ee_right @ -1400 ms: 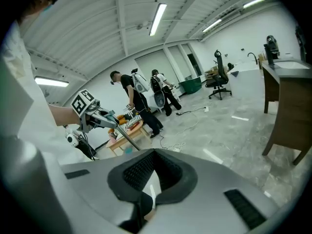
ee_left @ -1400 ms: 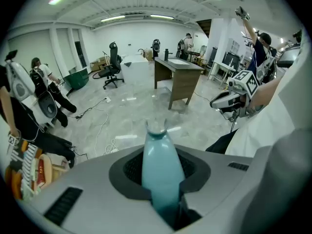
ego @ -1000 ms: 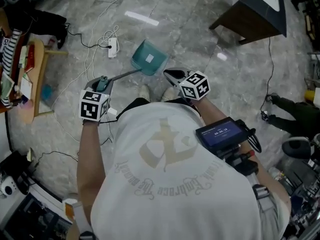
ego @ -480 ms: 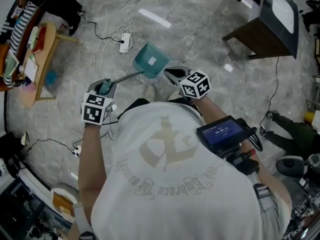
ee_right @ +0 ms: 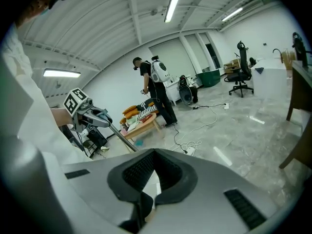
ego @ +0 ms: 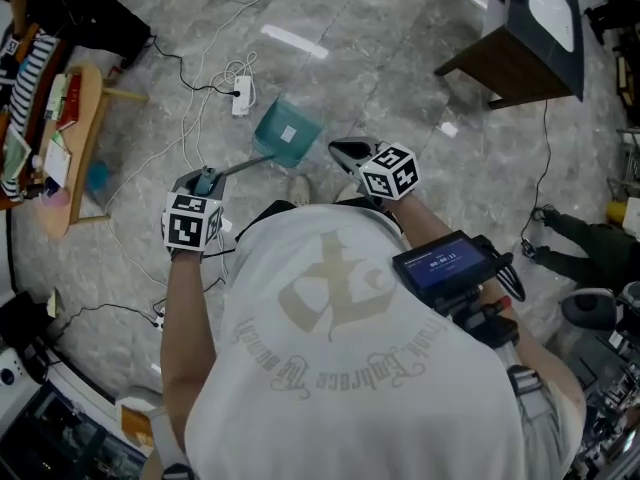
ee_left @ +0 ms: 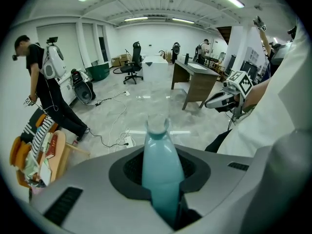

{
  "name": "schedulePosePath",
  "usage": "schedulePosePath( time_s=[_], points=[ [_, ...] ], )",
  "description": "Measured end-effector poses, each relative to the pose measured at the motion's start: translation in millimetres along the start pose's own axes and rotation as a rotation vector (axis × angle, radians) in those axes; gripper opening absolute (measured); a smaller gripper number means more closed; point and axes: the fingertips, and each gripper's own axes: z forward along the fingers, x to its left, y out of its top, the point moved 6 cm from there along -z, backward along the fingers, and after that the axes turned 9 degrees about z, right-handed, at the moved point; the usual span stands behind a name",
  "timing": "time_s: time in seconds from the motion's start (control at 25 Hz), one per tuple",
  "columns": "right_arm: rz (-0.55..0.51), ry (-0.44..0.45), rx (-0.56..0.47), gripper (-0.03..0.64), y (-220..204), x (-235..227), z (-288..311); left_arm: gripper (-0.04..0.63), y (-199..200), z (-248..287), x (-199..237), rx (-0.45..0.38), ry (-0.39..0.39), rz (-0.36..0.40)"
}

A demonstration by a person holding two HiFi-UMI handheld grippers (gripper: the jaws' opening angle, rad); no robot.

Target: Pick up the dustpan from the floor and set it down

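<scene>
While the left gripper [ego: 205, 180] keeps its jaws closed on the teal grip of the long-handled dustpan [ego: 287, 133], the pan end has swung slightly leftward and nearer to the person over the past second, ending closer to the white power strip [ego: 241, 95]. Part of this apparent shift may come from head motion. The left gripper view confirms the hold: the teal handle [ee_left: 161, 165] rises between the two pads, clamped at its base. From the head view it cannot be settled whether the pan hangs just above the grey marble floor [ego: 400, 68] or touches it; the steep angle foreshortens the shaft. The pick-up therefore appears complete or nearly so, and the small swing suggests the carry toward a set-down spot is under way, with lowering and release remaining.

The right gripper [ego: 345, 153] is held level in front of the torso, beside the pan but apart from it. Its own view shows the jaws drawn together with nothing between them.

Counts: one dustpan, one power strip, two grippers, one second person [ee_left: 46, 89] standing in the background beside a low wooden table [ego: 75, 148].
</scene>
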Motion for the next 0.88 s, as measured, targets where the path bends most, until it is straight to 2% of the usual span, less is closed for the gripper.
schedulePosePath(
  time_s=[0.28, 0.6, 0.88],
  points=[
    [0.029, -0.069, -0.022, 0.017, 3.6, -6.0, -4.7, 0.094, -6.3, 32.8, 14.0, 0.027, -0.034, 0.012],
    [0.102, -0.144, -0.045, 0.017, -2.7, -18.6, -14.4, 0.094, -18.0, 83.3, 32.0, 0.08, -0.071, -0.133],
    [0.166, -0.21, -0.062, 0.017, -15.6, -23.3, -20.7, 0.094, -26.7, 116.8, 45.4, 0.117, -0.091, -0.165]
  ],
)
